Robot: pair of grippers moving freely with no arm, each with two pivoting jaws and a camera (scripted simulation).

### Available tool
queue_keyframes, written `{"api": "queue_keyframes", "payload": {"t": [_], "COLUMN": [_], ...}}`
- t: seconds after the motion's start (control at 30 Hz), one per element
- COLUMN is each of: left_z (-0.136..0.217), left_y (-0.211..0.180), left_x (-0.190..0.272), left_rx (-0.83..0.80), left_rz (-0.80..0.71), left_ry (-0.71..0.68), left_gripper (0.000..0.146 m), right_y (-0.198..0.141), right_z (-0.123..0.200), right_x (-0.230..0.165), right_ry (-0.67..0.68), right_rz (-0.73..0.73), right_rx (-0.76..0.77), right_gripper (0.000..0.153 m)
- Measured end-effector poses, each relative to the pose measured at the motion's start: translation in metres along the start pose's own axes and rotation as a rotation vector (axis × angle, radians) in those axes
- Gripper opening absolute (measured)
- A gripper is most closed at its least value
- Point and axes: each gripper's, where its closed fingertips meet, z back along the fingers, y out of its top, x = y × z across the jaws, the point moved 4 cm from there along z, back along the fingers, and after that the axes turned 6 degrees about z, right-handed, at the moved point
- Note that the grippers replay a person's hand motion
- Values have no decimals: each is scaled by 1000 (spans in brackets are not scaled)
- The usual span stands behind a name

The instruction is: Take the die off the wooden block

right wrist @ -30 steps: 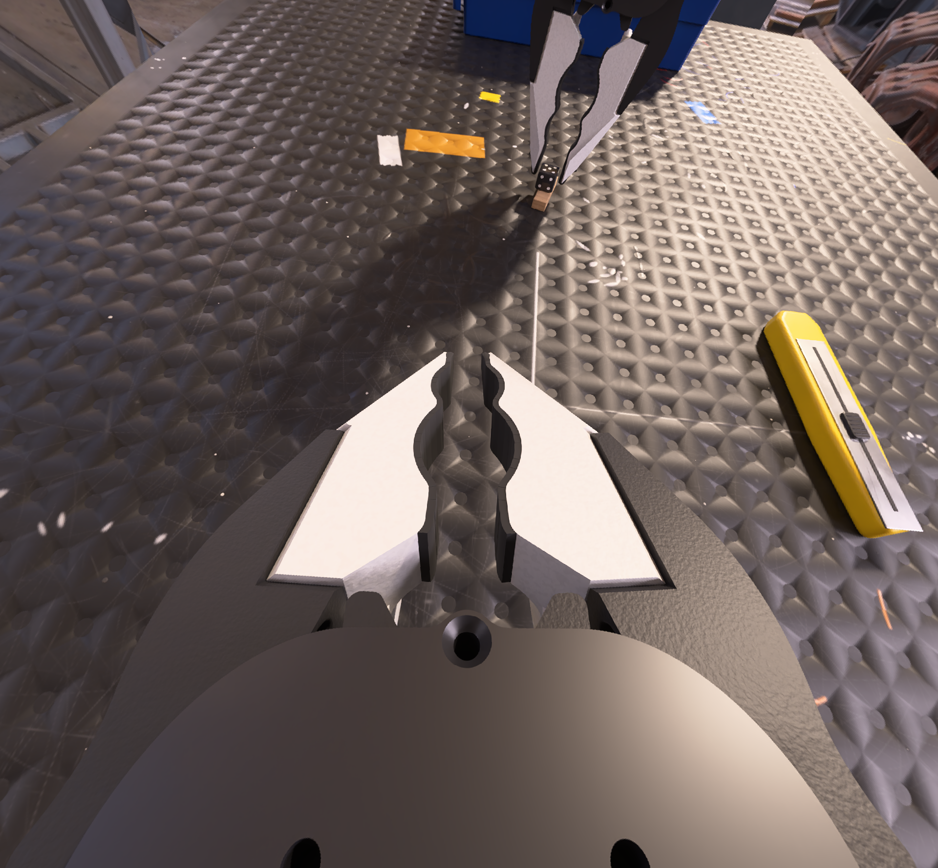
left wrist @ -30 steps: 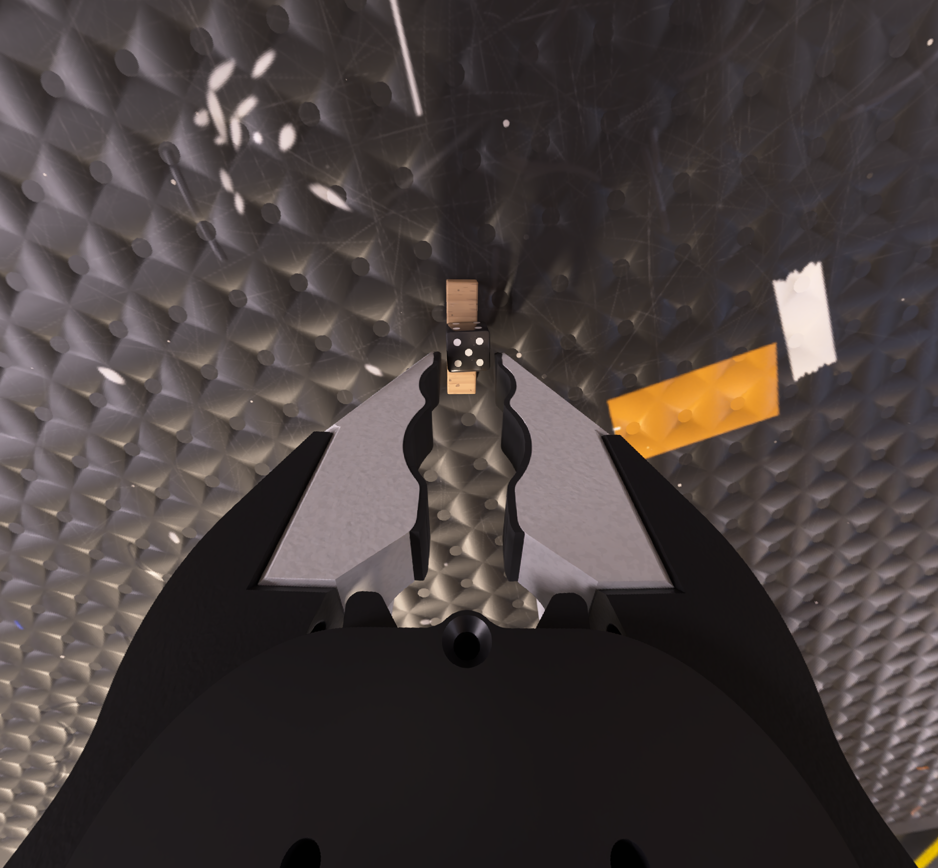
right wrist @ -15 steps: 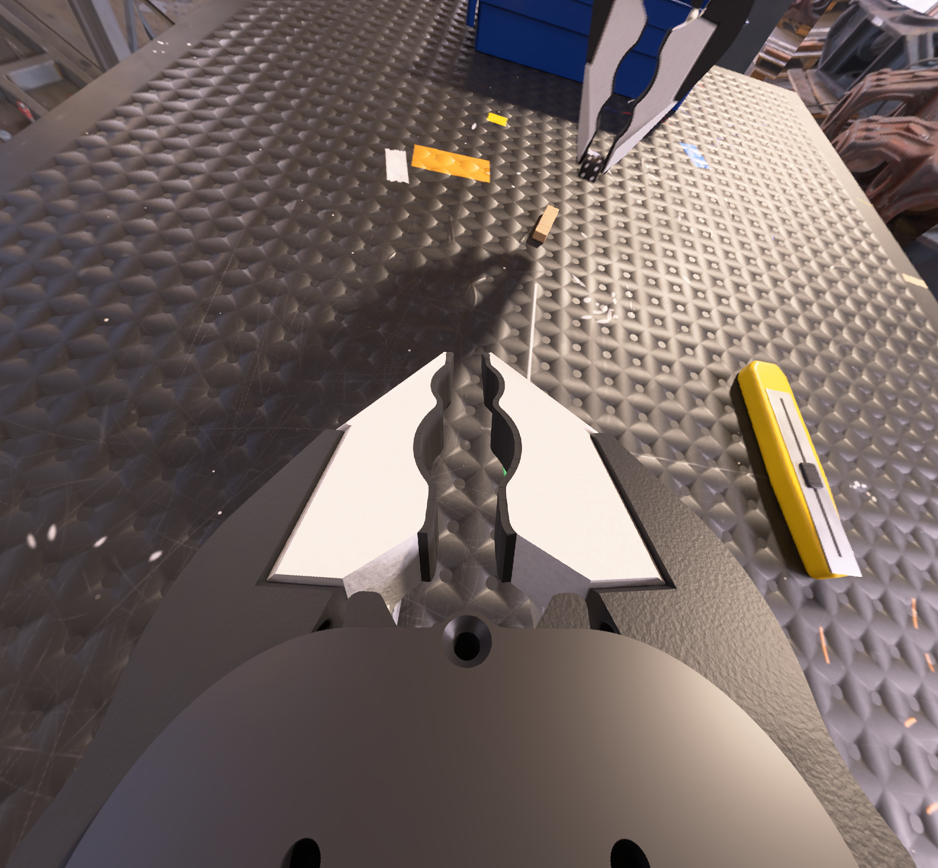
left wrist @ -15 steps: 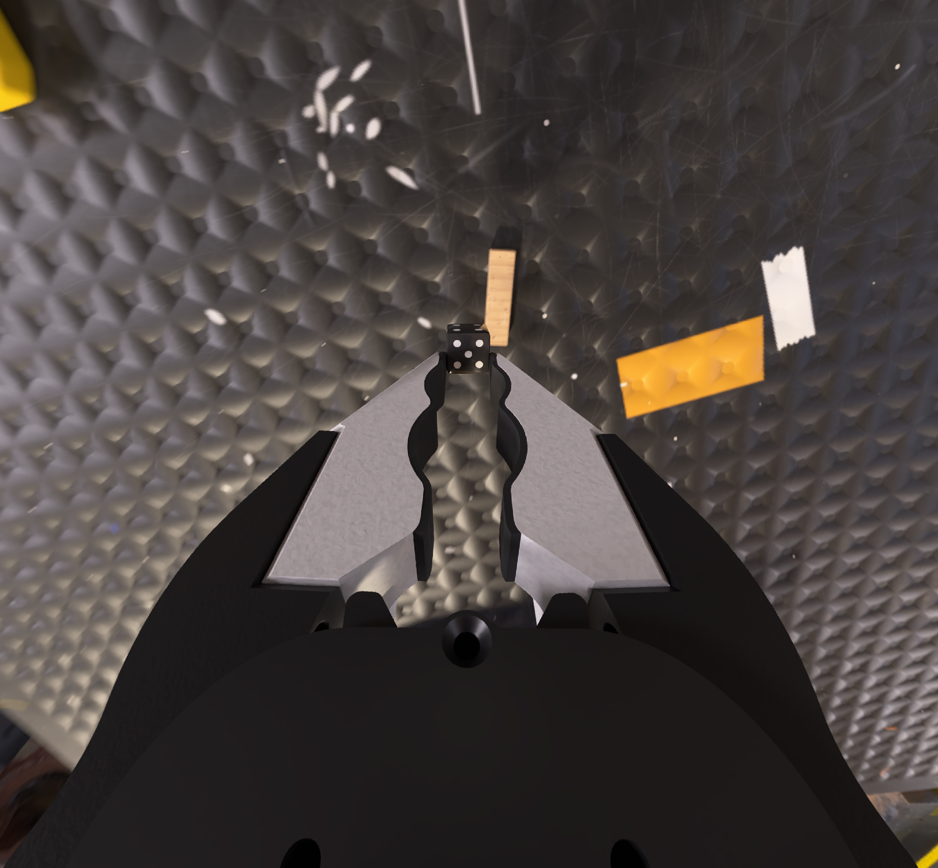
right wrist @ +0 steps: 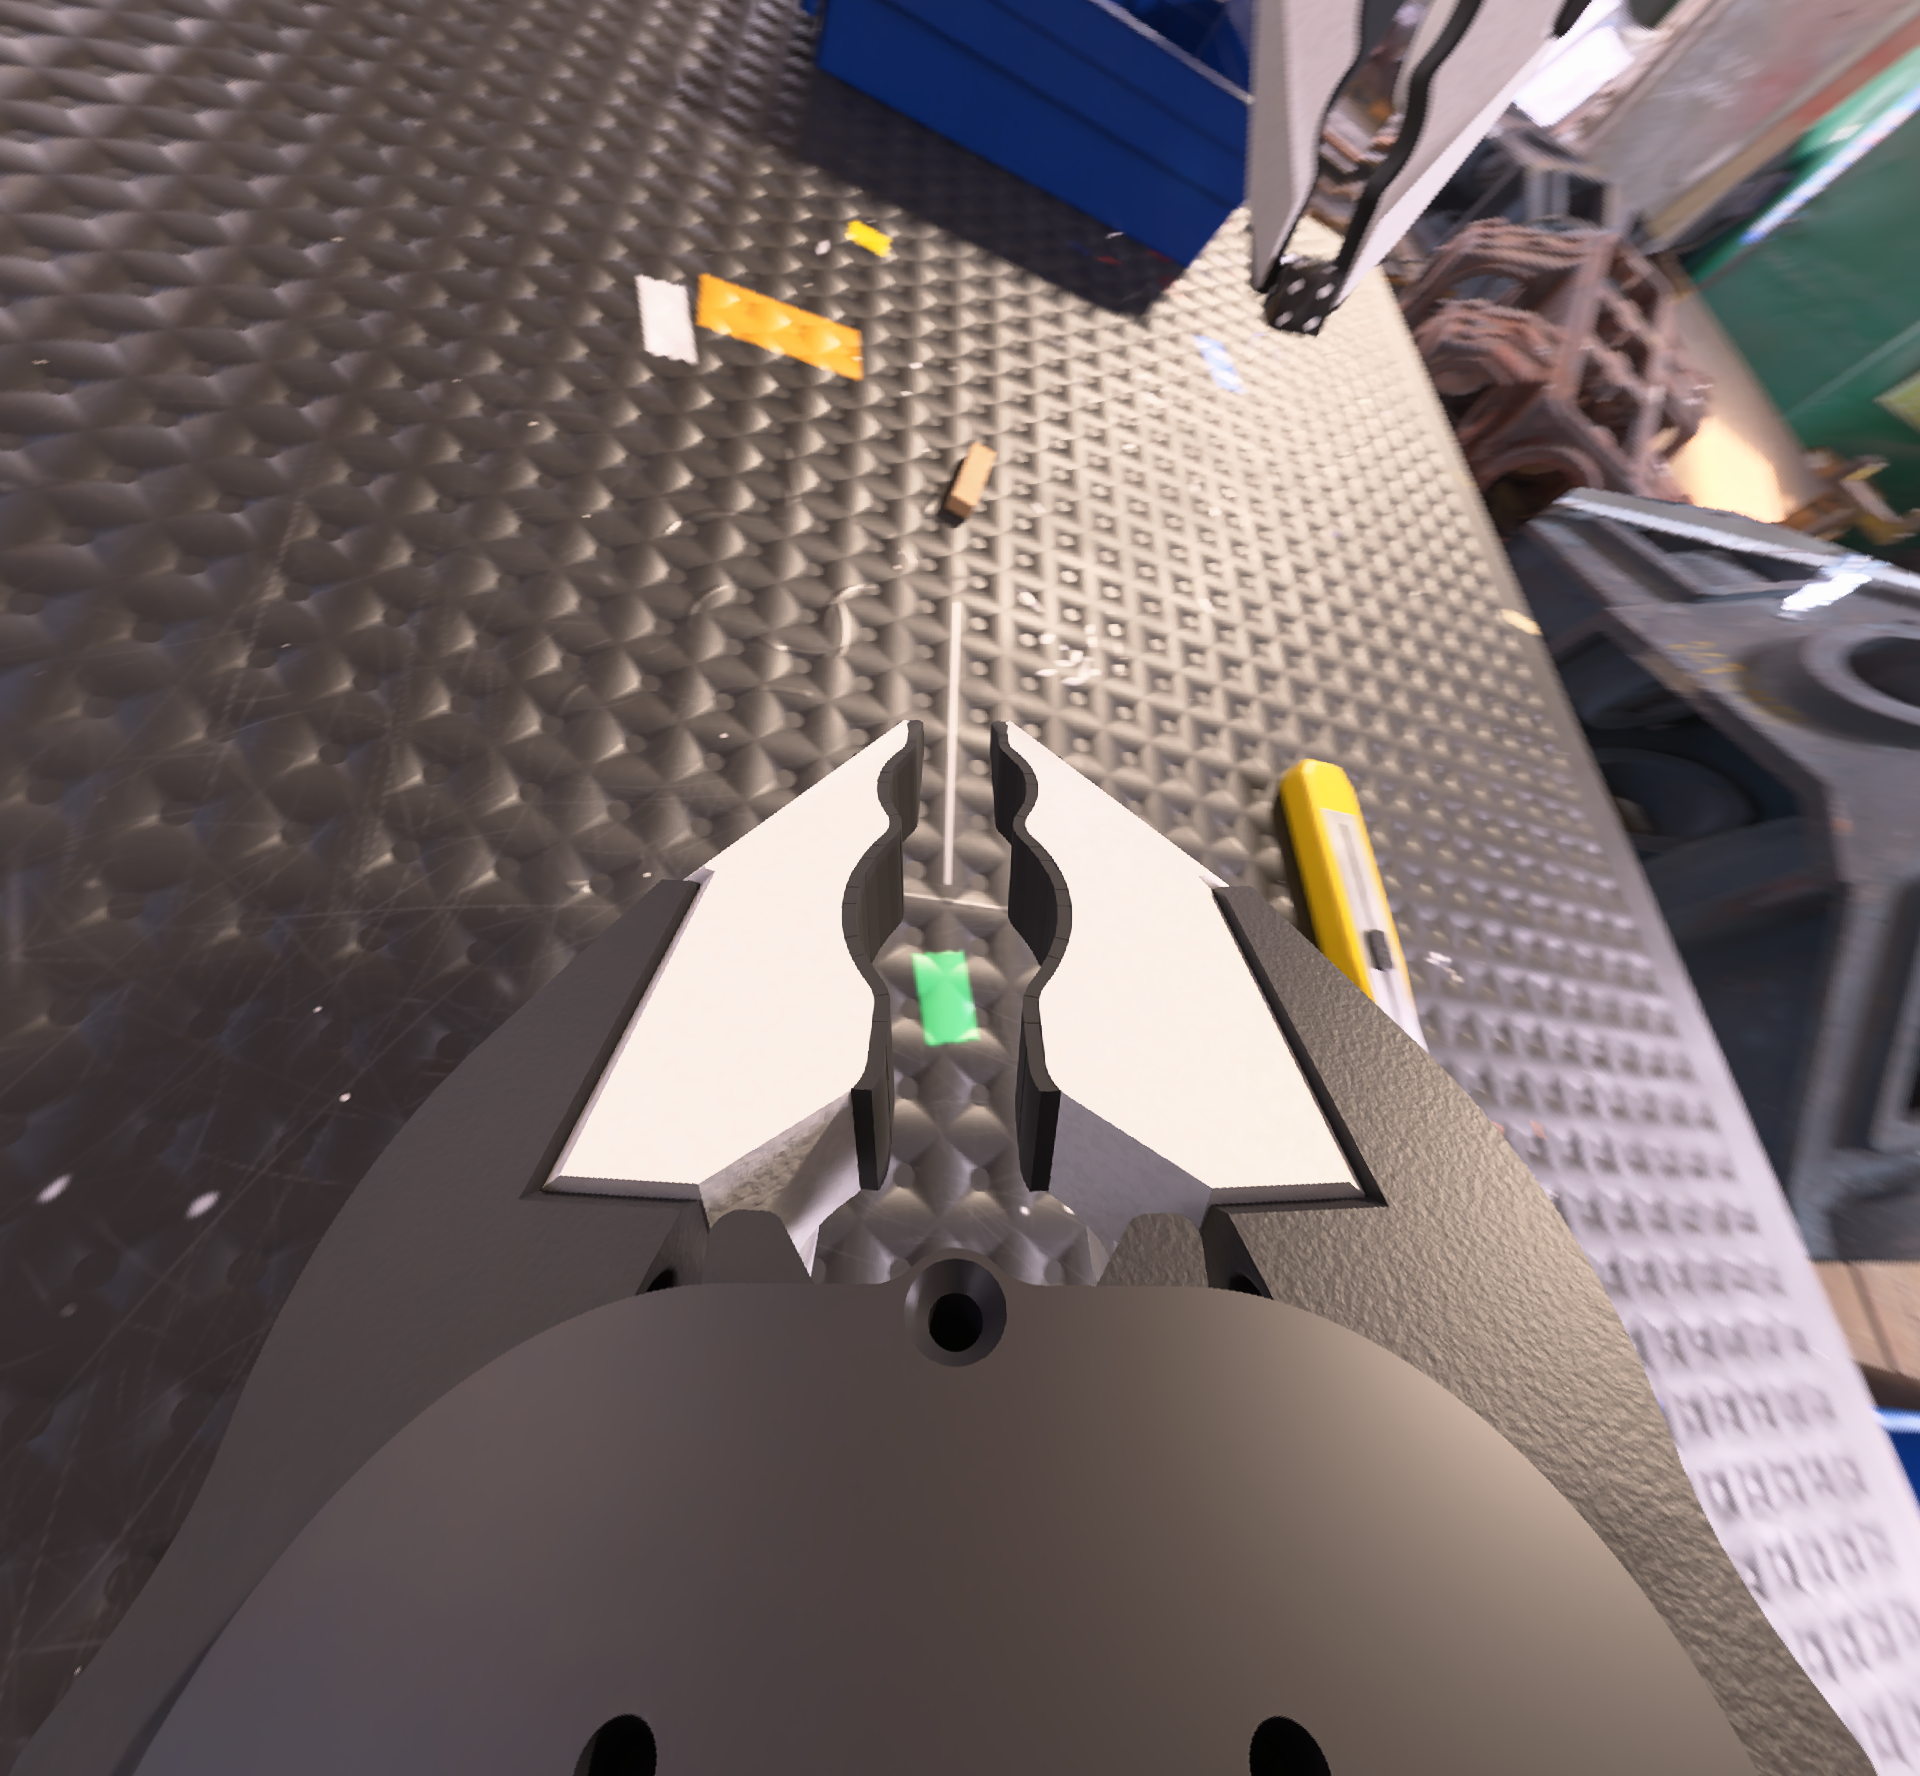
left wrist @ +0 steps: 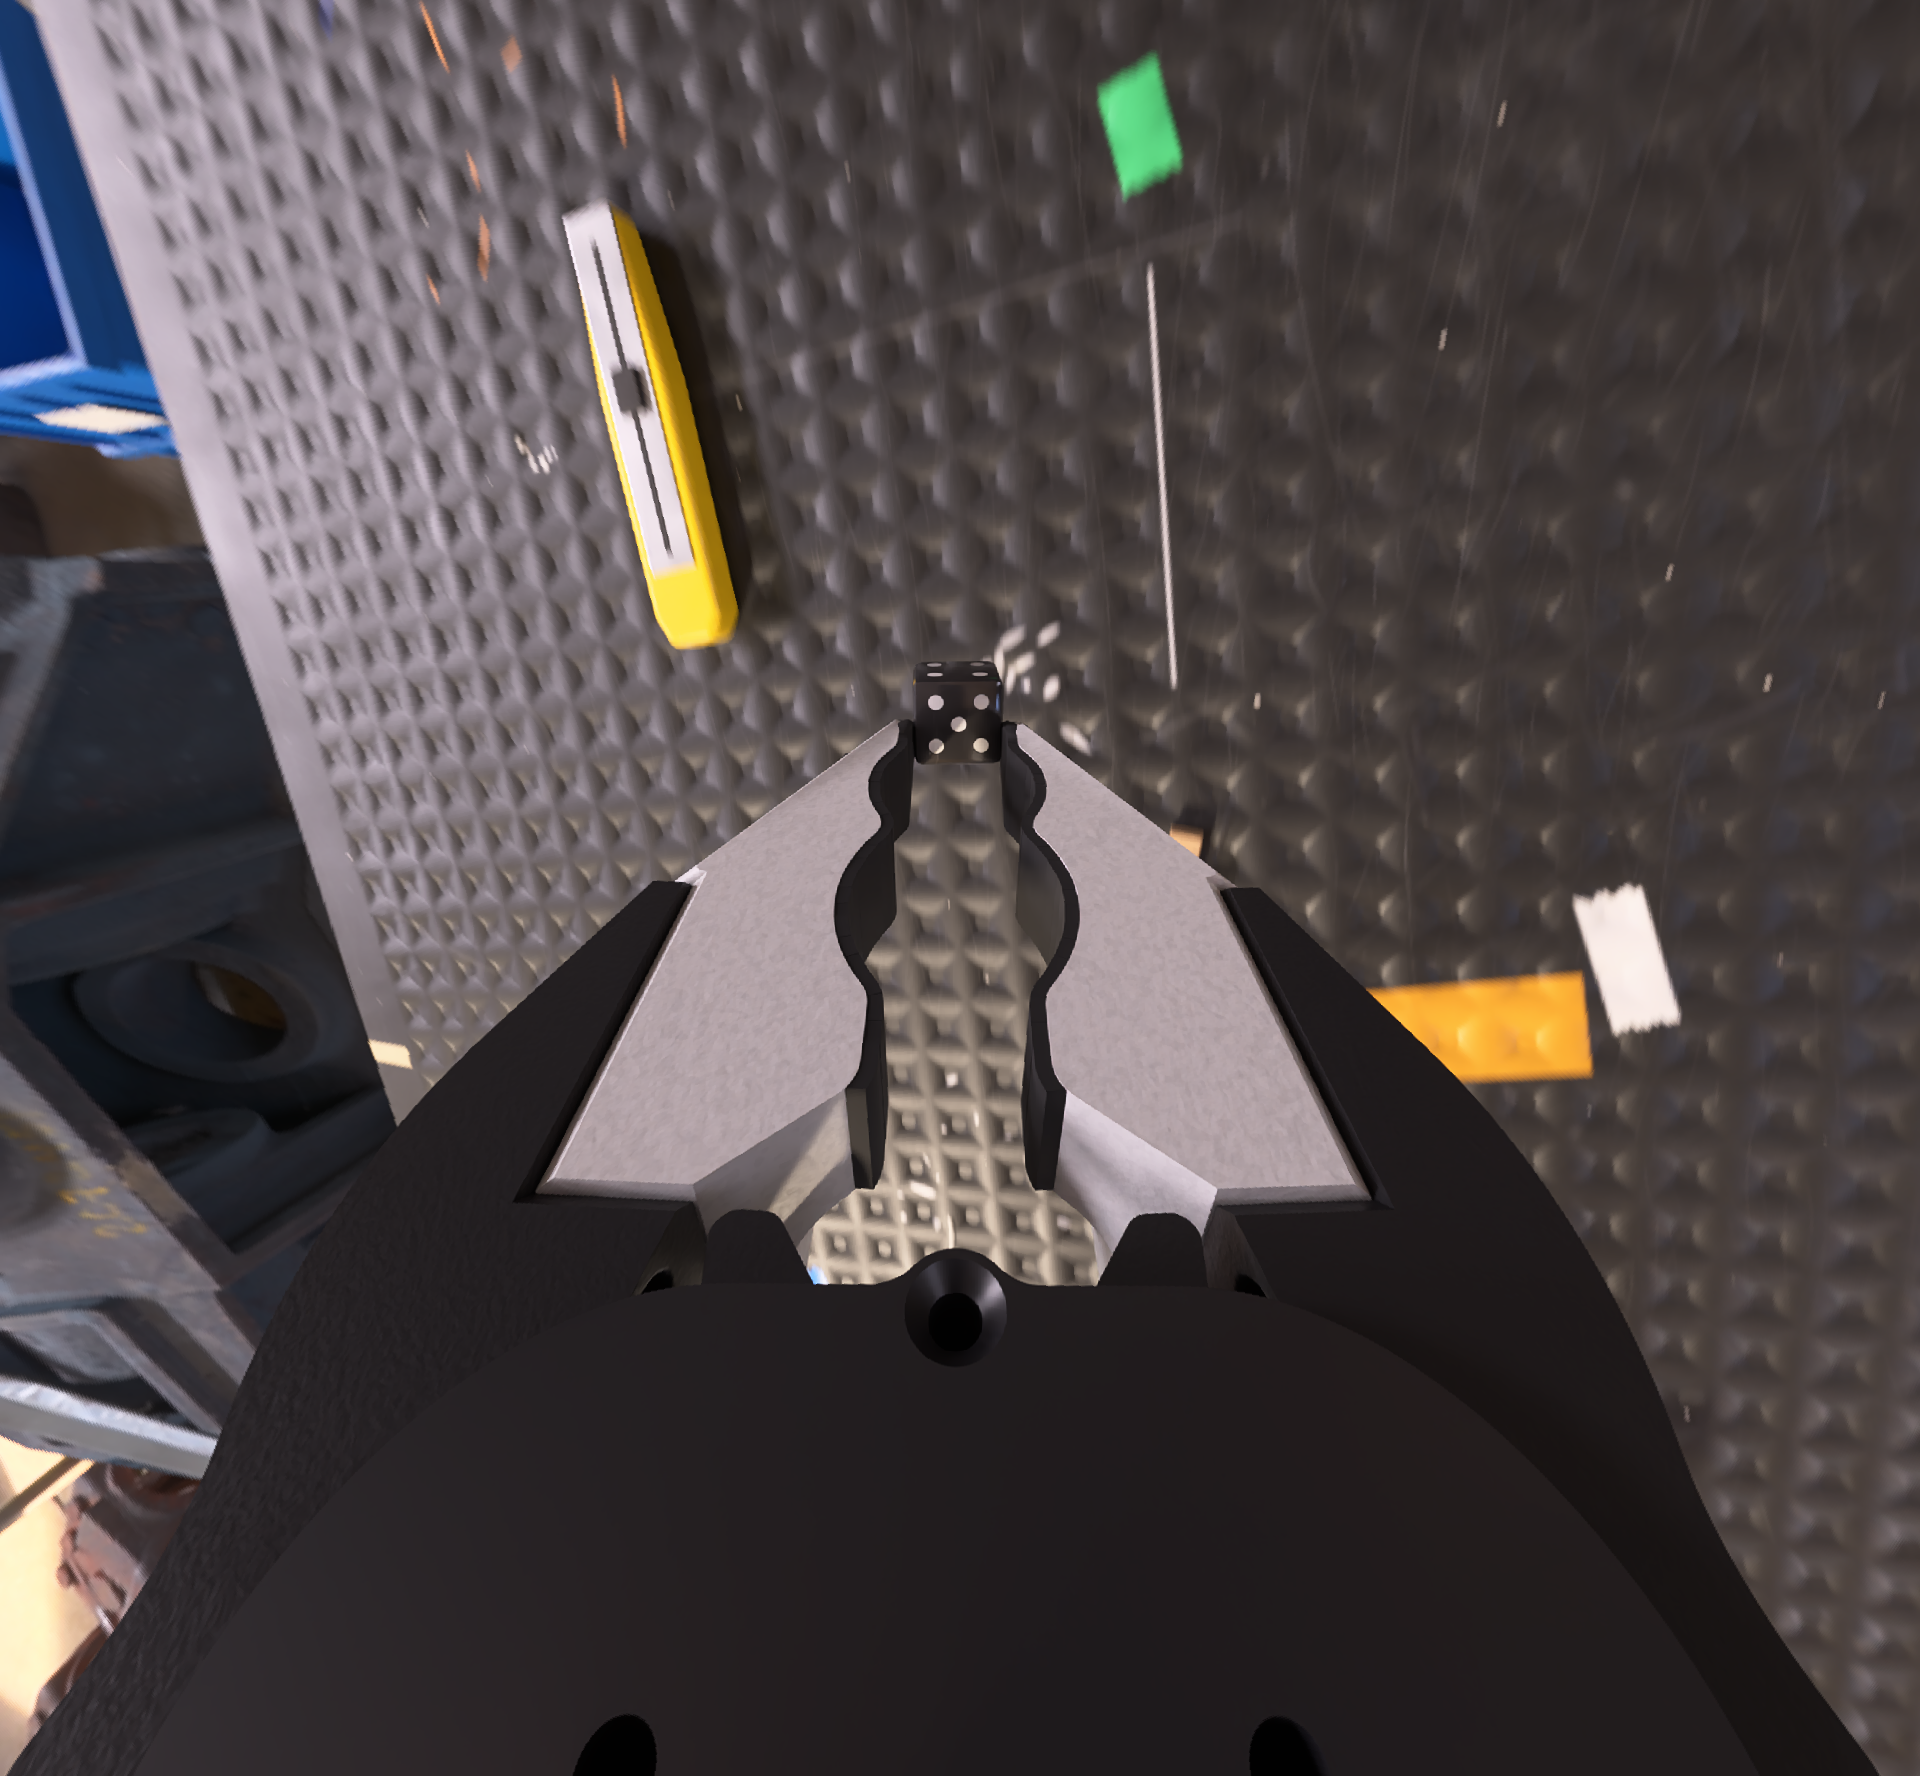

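My left gripper (left wrist: pixel 956 737) is shut on the black die with white pips (left wrist: pixel 956 710) and holds it in the air above the studded metal table. In the right wrist view the left gripper (right wrist: pixel 1301 280) hangs at the upper right with the die (right wrist: pixel 1299 307) at its tips, well above and right of the wooden block (right wrist: pixel 968 479). The block lies bare on the table. In the left wrist view only a corner of the block (left wrist: pixel 1187 839) shows past the right finger. My right gripper (right wrist: pixel 954 752) is open and empty, low over the table.
A yellow utility knife (left wrist: pixel 649 422) (right wrist: pixel 1340 874) lies near the table's side edge. A blue bin (right wrist: pixel 1018 33) stands at the far end. Orange (right wrist: pixel 779 326), white (right wrist: pixel 665 318) and green (right wrist: pixel 943 997) patches lie flat on the table. Dark machinery stands beyond the table edge (right wrist: pixel 1558 791).
My left gripper has lifted the die off the wooden block and carried it up and toward the table's side edge. The block stayed on the table. The right gripper's view has swung slightly.
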Motion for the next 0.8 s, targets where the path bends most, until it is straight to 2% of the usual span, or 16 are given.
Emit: {"api": "queue_keyframes", "payload": {"t": [0.17,0.23,0.43,0.57,0.73,0.8], "left_z": [0,-1,-21,-39,-65,-77], "left_y": [66,93,150,183,216,227], "left_x": [20,27,47,58,60,62], "left_rx": [151,215,364,505,584,603], "left_rz": [3,11,89,132,178,147], "left_ry": [63,130,251,250,333,354], "left_gripper": [16,16,16,16,16,16], "right_y": [12,20,30,33,14,0], "right_z": [27,38,72,100,139,152], "right_x": [12,14,19,14,8,7], "right_ry": [-178,-229,-322,-383,-402,-414], "right_rz": [33,44,7,16,-59,-96], "right_rx": [1,20,48,17,-7,-43], "right_gripper": [14,14,14,16,16,16]}}
